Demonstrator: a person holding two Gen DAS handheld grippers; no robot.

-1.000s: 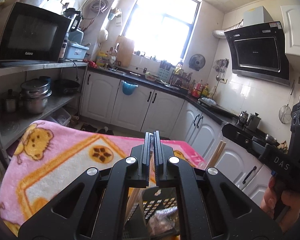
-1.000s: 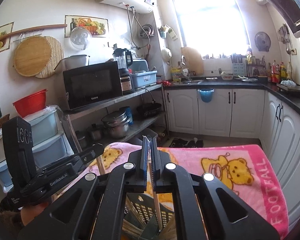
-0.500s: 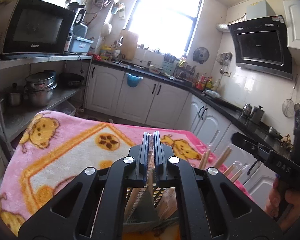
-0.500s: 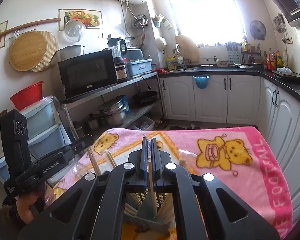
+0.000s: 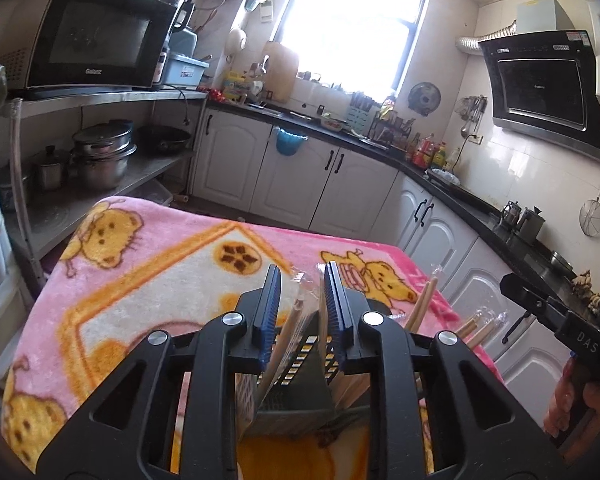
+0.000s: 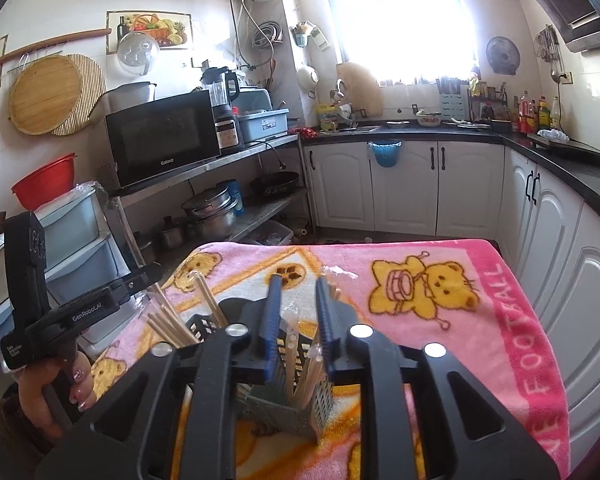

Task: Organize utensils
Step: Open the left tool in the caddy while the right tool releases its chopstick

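Only right wrist shows chopsticks (image 6: 172, 320) beside left tool (image 6: 100, 304).

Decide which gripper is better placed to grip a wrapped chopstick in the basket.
Probably the left gripper: a wrapped chopstick rises high between its open jaws; chopsticks under the right gripper sit lower.

A black microwave (image 6: 162, 142) stands on a metal shelf (image 6: 204, 166), with steel pots (image 6: 212, 212) on the shelf below. A red bowl (image 6: 46, 184) sits on plastic drawers (image 6: 76, 240). A pink bear blanket (image 6: 440, 292) covers the table.
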